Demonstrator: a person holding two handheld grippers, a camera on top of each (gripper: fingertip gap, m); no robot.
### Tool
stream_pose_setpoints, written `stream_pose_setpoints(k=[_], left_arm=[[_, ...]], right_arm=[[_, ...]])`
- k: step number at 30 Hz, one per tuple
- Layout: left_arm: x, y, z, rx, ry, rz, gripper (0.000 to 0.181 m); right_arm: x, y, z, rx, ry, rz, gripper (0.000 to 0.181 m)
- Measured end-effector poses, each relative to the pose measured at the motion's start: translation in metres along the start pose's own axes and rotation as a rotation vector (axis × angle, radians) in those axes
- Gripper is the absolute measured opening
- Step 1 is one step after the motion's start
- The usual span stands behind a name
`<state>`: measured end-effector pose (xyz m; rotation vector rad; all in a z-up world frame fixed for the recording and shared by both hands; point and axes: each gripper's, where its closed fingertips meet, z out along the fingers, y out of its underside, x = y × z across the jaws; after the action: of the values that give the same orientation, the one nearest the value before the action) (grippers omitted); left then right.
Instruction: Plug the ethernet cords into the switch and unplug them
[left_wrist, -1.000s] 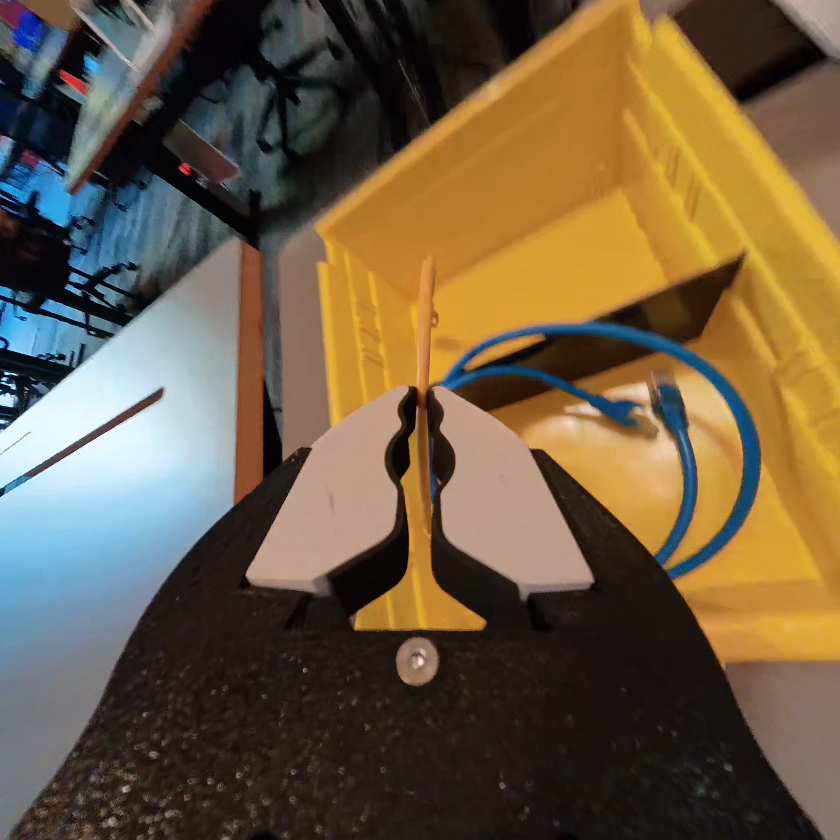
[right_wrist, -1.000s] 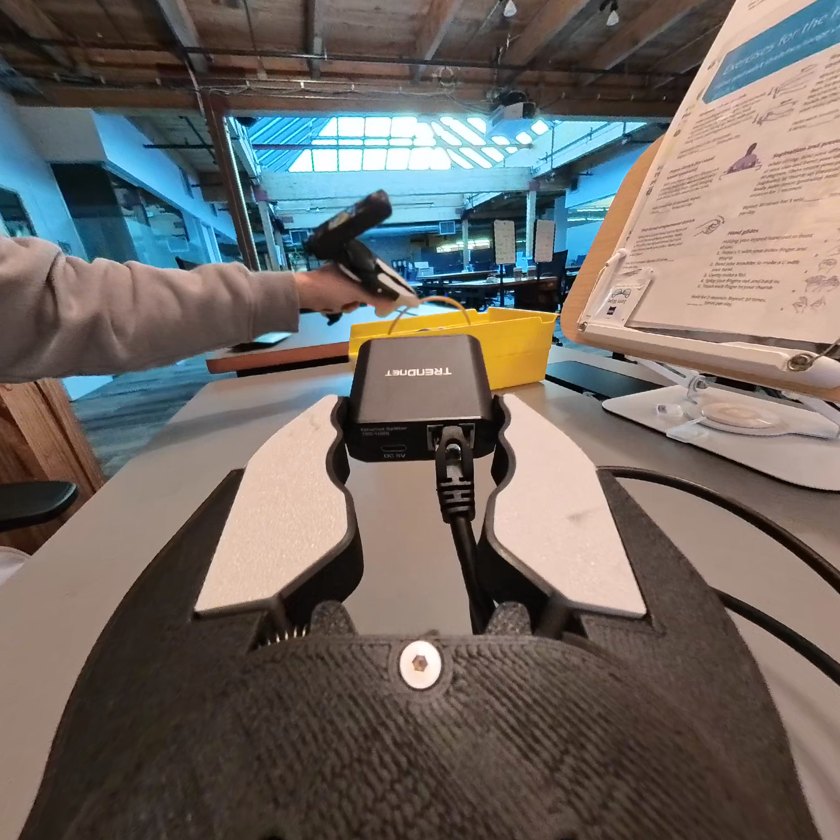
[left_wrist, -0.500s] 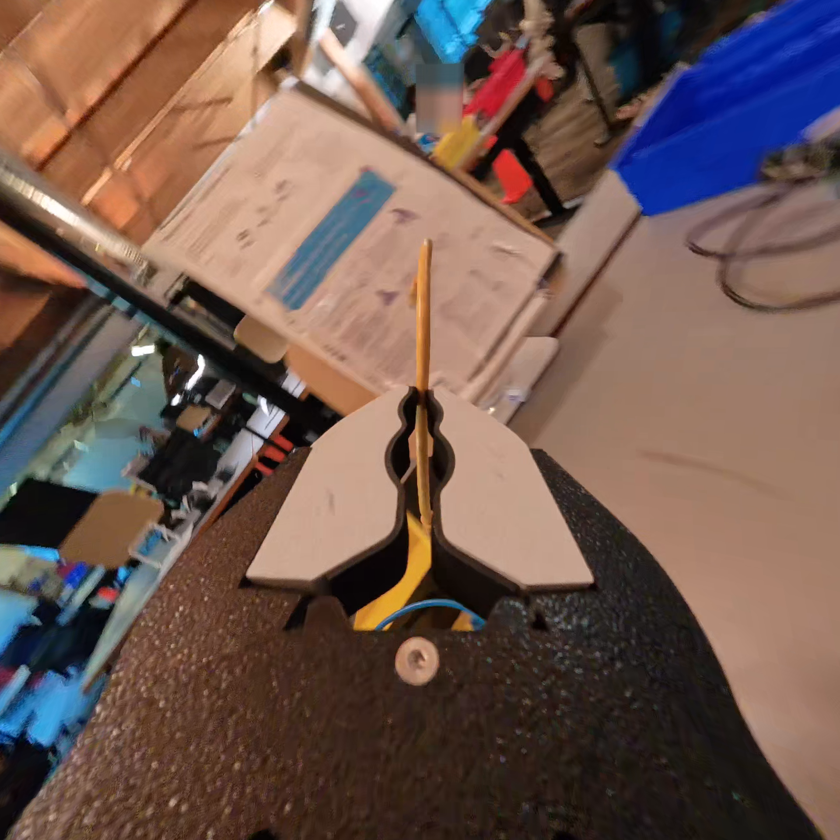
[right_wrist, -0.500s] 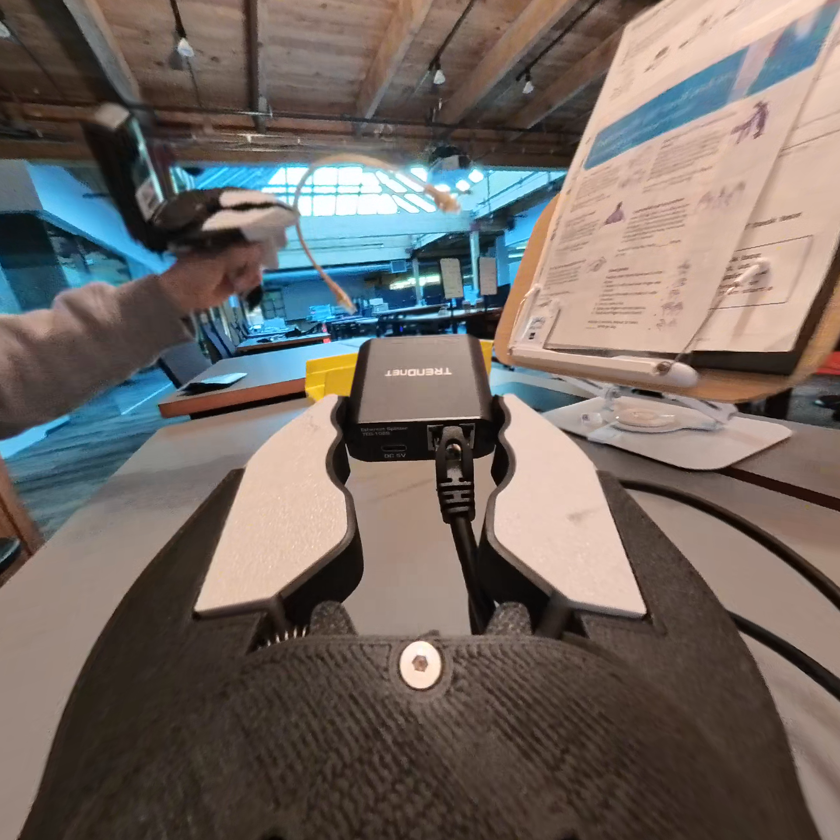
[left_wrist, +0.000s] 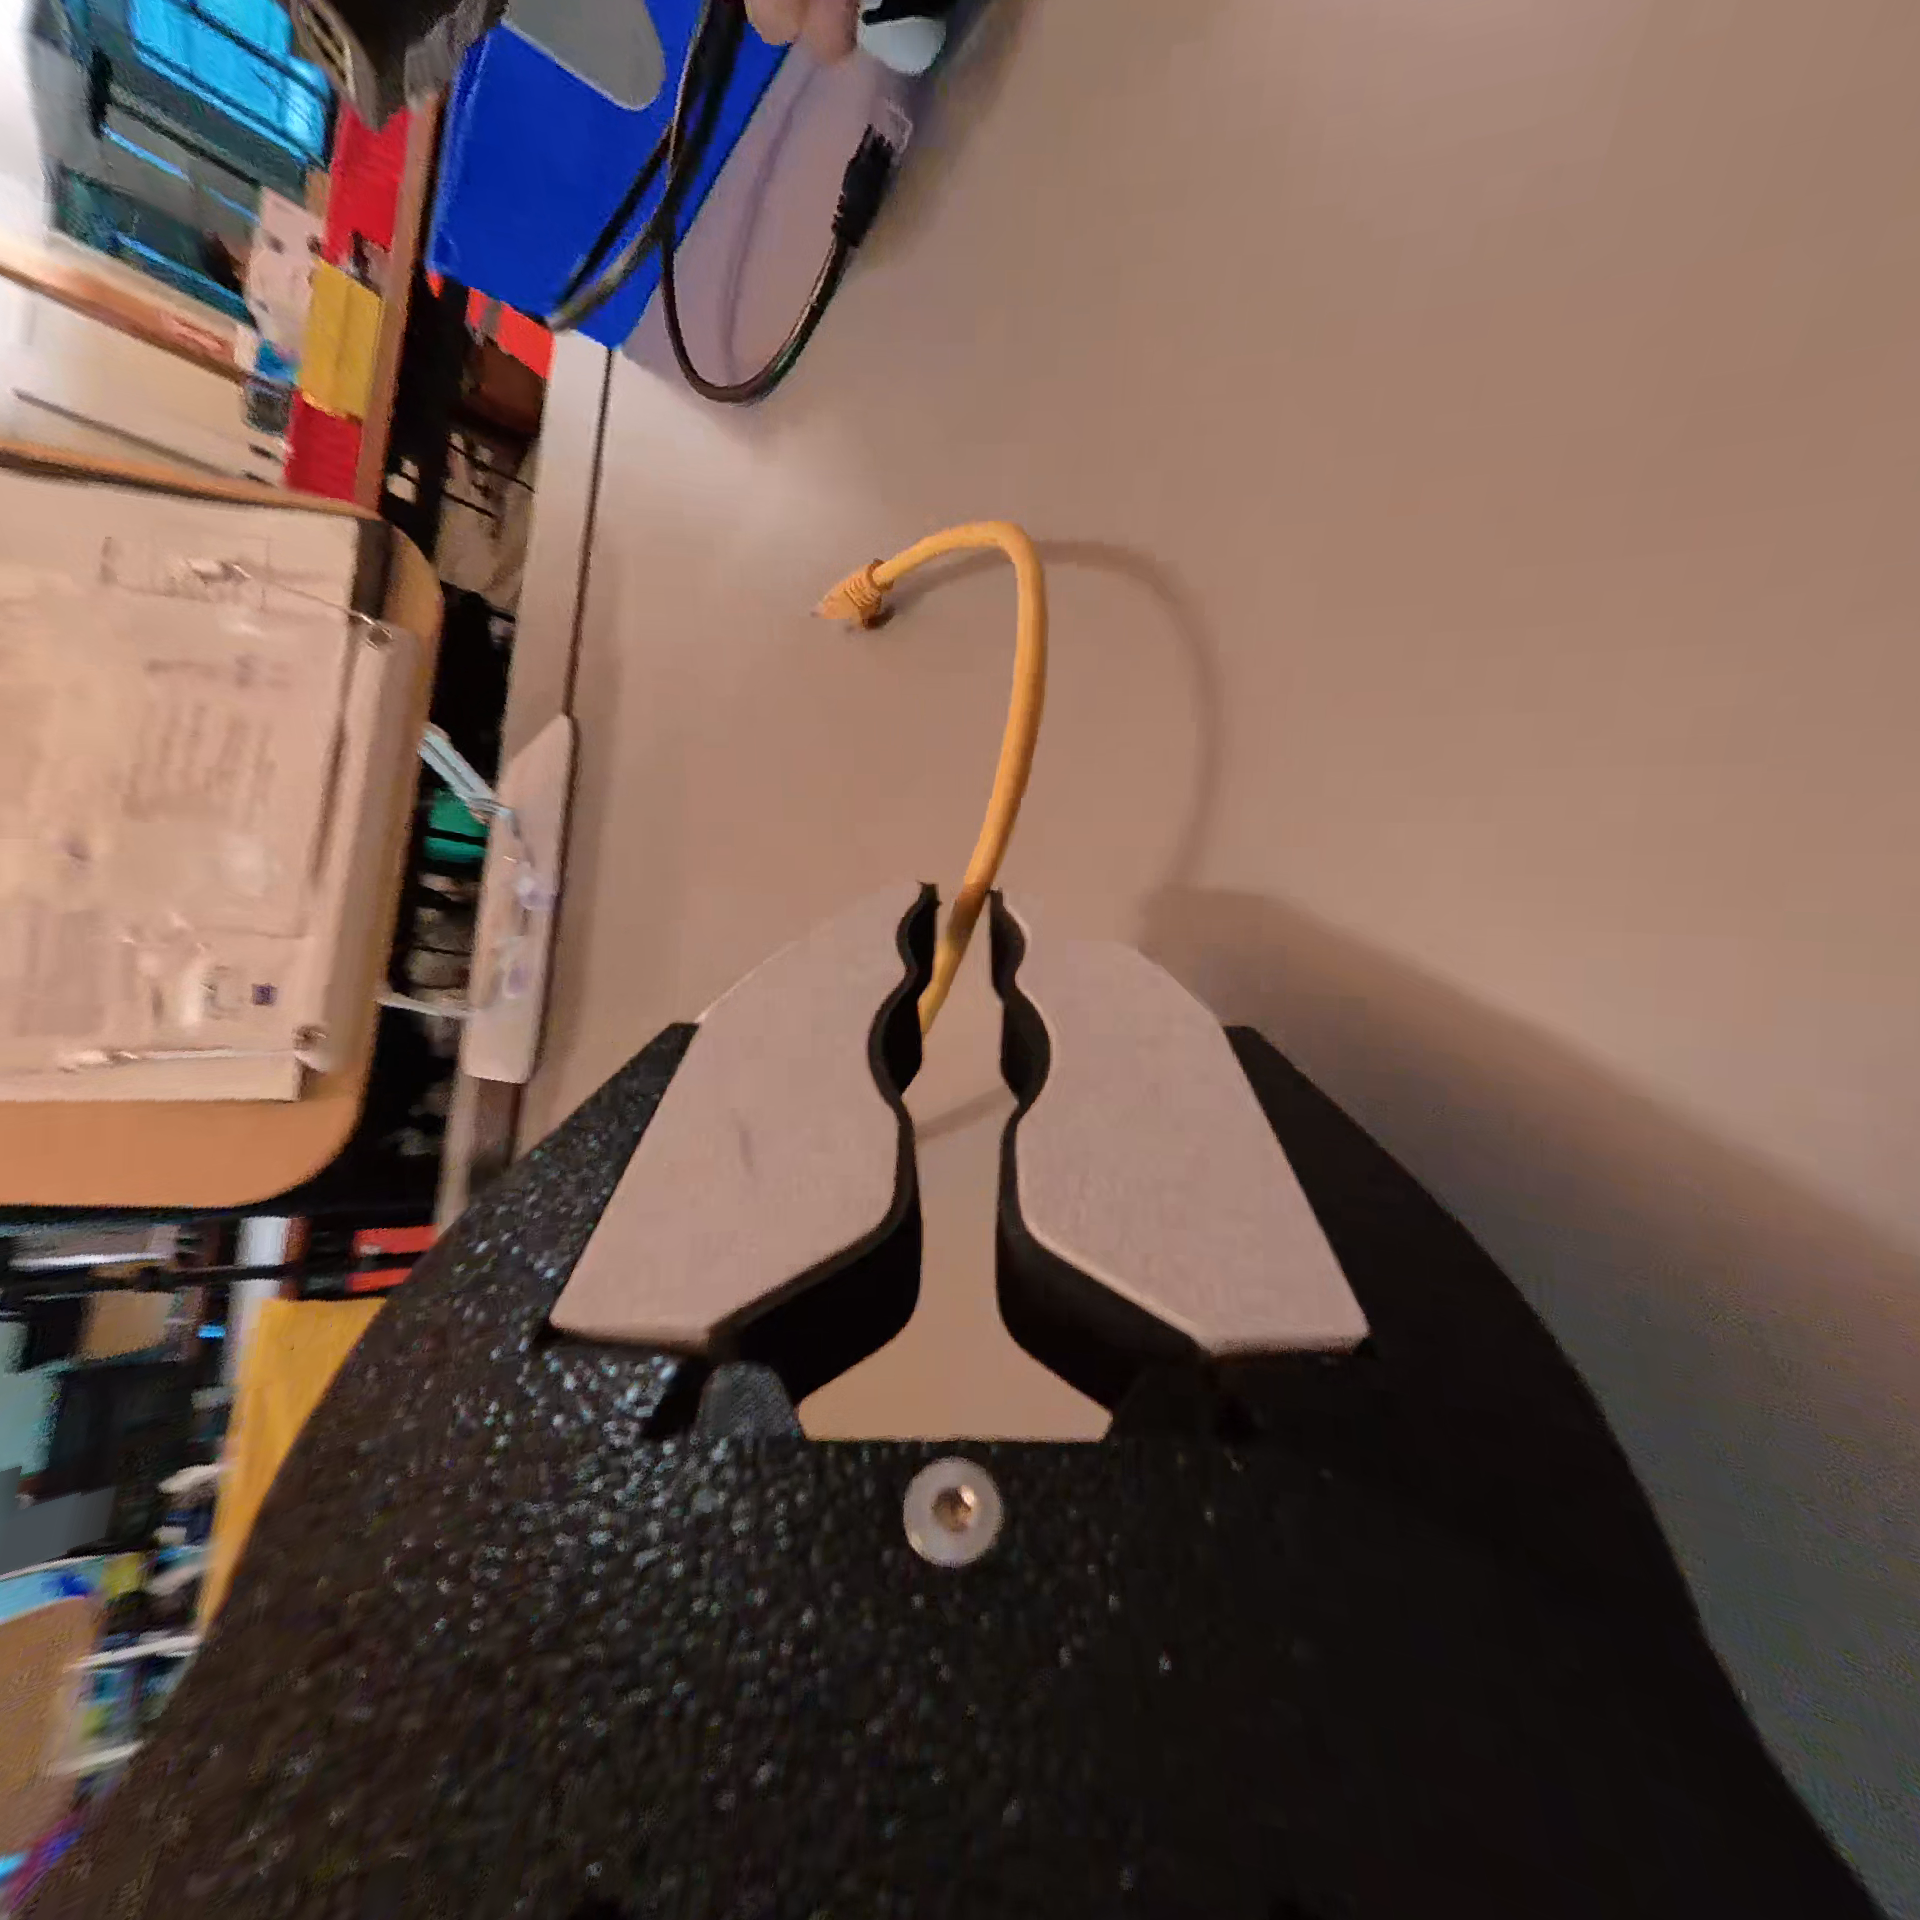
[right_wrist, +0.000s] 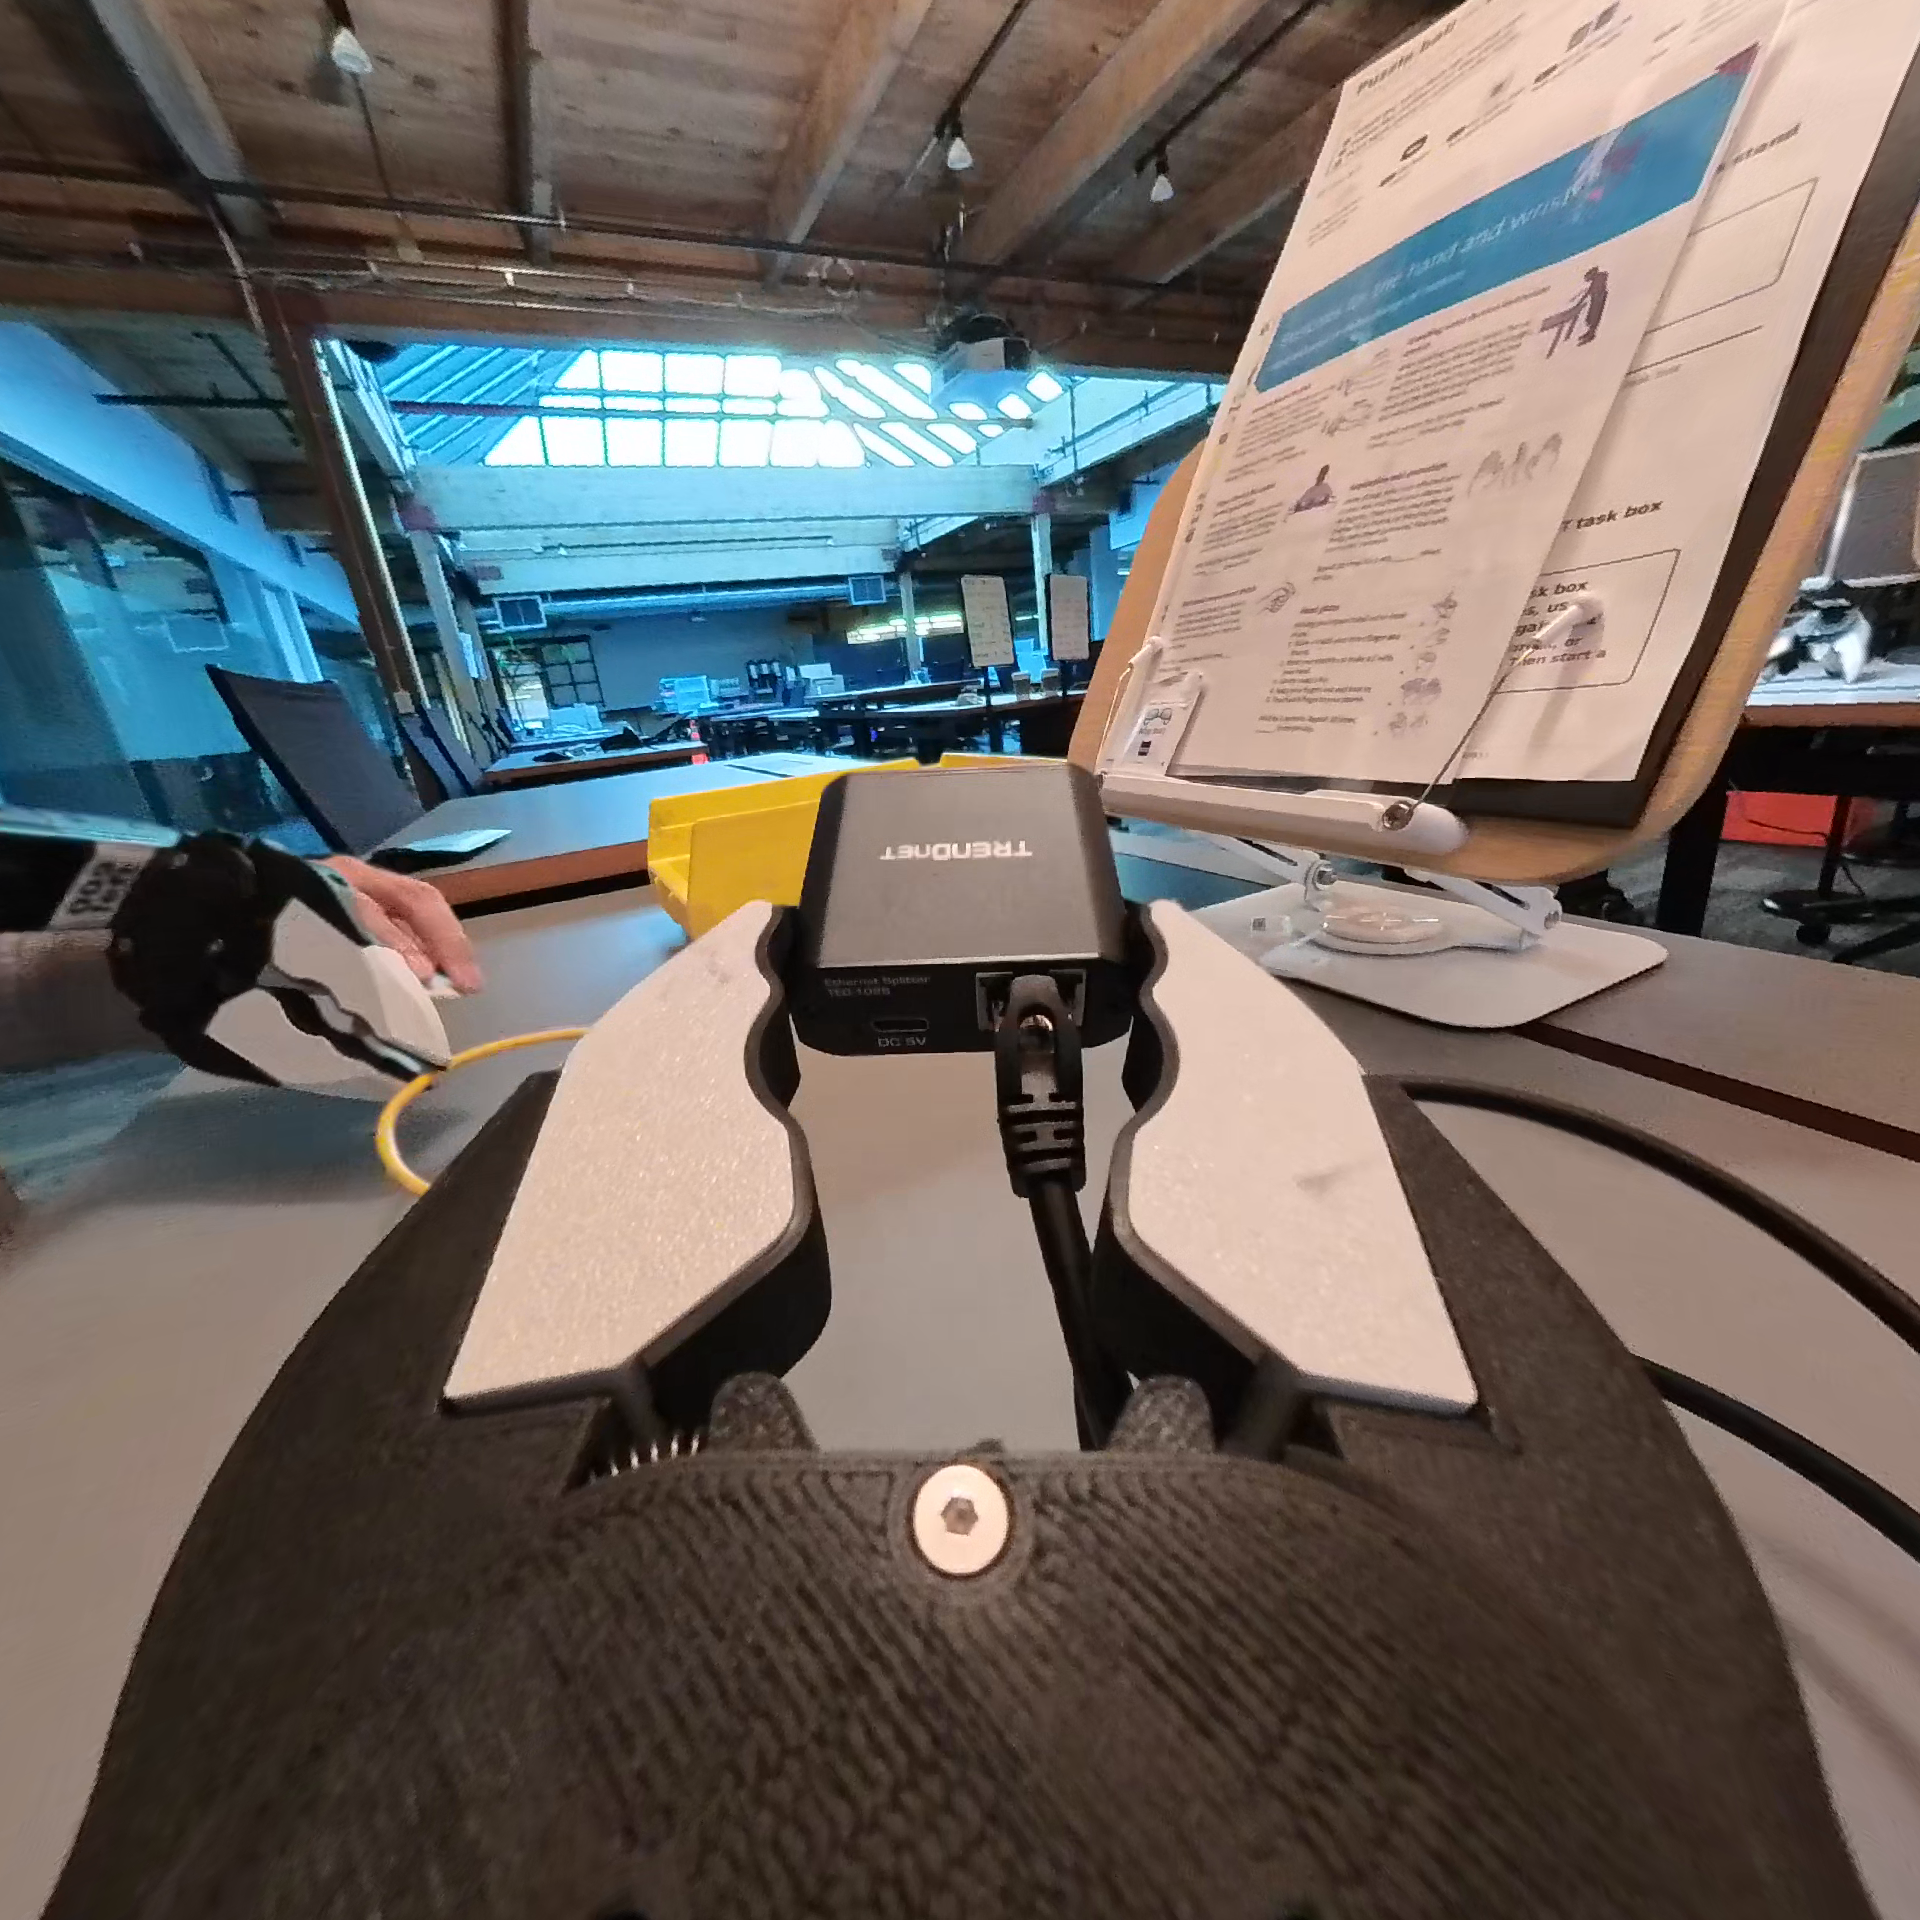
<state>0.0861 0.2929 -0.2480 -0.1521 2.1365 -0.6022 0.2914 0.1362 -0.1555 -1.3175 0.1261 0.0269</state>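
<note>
My right gripper (right_wrist: 956, 914) is shut on the sides of a black switch (right_wrist: 956, 862) and holds it just over the grey table. A black ethernet cord (right_wrist: 1039, 1101) is plugged into its near port and runs back between my fingers. My left gripper (left_wrist: 961, 899) is turned on its side low over the table, its jaws a little apart. A yellow ethernet cord (left_wrist: 1013, 727) runs loosely between them. It arcs forward, and its plug (left_wrist: 857, 601) touches the table. In the right wrist view the left gripper (right_wrist: 426, 1051) is at the left with the yellow cord (right_wrist: 400, 1127) looping beneath it.
A yellow bin (right_wrist: 717, 842) stands behind the switch. A document stand (right_wrist: 1455, 520) with papers is at the right on a white base; it also shows in the left wrist view (left_wrist: 177, 779). A blue bin (left_wrist: 582, 156) and a loop of black cable (left_wrist: 769, 353) lie farther off. Tip to tip, the grippers are about 30 cm apart.
My left gripper swung away from the yellow bin and came down to the table with the yellow cord. Its jaws have parted slightly. My right gripper still holds the switch and has tilted slightly.
</note>
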Motion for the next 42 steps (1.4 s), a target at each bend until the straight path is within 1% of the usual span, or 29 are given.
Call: stream_pose_setpoints(k=[1,2,3,5,7,9,10,12,14,16,17,19,21,22,24,29,31,35,38,40,42], left_arm=[[0.001,0.002,-0.002,-0.003,0.018,-0.052,0.021],[0.002,0.004,-0.003,-0.009,0.033,-0.11,0.038],[0.003,0.005,-0.005,-0.014,0.058,-0.169,0.044],[0.004,0.01,-0.009,-0.024,0.101,-0.293,0.046],[-0.005,0.011,-0.012,-0.006,0.089,-0.431,0.044],[-0.019,0.002,-0.015,0.043,0.068,-0.589,0.043],[-0.026,0.001,-0.015,0.043,0.049,-0.665,0.04],[-0.035,0.011,-0.013,-0.027,0.013,-0.797,0.041],[-0.038,0.039,-0.014,-0.183,-0.057,-0.903,0.038],[-0.029,0.066,-0.016,-0.321,-0.07,-1.032,0.039],[-0.026,0.071,-0.014,-0.328,-0.068,-1.121,0.039],[-0.025,0.068,-0.004,-0.258,-0.036,-1.304,0.039],[-0.026,0.065,0.005,-0.233,-0.007,-1.419,0.039],[-0.025,0.063,0.009,-0.239,0.012,-1.441,0.04],[-0.023,0.062,0.016,-0.297,0.013,-1.447,0.039],[-0.021,0.068,0.021,-0.478,-0.091,-1.323,0.035],[-0.019,0.07,0.022,-0.528,-0.127,-1.282,0.034],[-0.02,0.075,0.022,-0.572,-0.198,-1.193,0.025],[-0.022,0.082,0.019,-0.579,-0.246,-1.14,0.011],[-0.023,0.082,0.02,-0.557,-0.247,-1.143,0.012],[-0.023,0.081,0.022,-0.53,-0.247,-1.163,0.02]], right_arm=[[0.001,-0.001,-0.001,0.007,0.002,0.005,0.061],[0.002,-0.002,-0.002,0.014,0.004,0.011,0.061],[0.002,-0.002,-0.002,0.02,0.006,0.014,0.061],[0.002,-0.003,-0.002,0.021,0.008,0.014,0.061],[0.002,-0.002,-0.002,0.017,0.006,0.012,0.061],[0.002,-0.002,-0.002,0.016,0.004,0.012,0.061],[0.001,-0.002,-0.002,0.015,0.0,0.012,0.061],[0.001,-0.002,-0.001,0.013,-0.002,0.01,0.061],[-0.001,-0.001,-0.001,0.011,-0.007,0.003,0.061],[-0.002,-0.001,0.0,0.004,-0.013,0.0,0.061],[-0.003,0.0,0.0,-0.002,-0.02,0.0,0.061],[-0.006,0.001,0.0,-0.006,-0.049,0.003,0.061],[-0.008,-0.001,-0.001,0.004,-0.075,0.014,0.061],[-0.009,-0.002,-0.002,0.013,-0.089,0.021,0.061],[-0.012,-0.004,-0.004,0.033,-0.12,0.033,0.061],[-0.022,-0.011,-0.012,0.086,-0.24,0.096,0.061],[-0.023,-0.013,-0.014,0.104,-0.267,0.122,0.061],[-0.026,-0.013,-0.014,0.101,-0.291,0.117,0.062],[-0.031,-0.011,-0.013,0.083,-0.306,0.096,0.061],[-0.033,-0.008,-0.011,0.064,-0.309,0.082,0.061],[-0.036,-0.005,-0.008,0.034,-0.305,0.065,0.061]])
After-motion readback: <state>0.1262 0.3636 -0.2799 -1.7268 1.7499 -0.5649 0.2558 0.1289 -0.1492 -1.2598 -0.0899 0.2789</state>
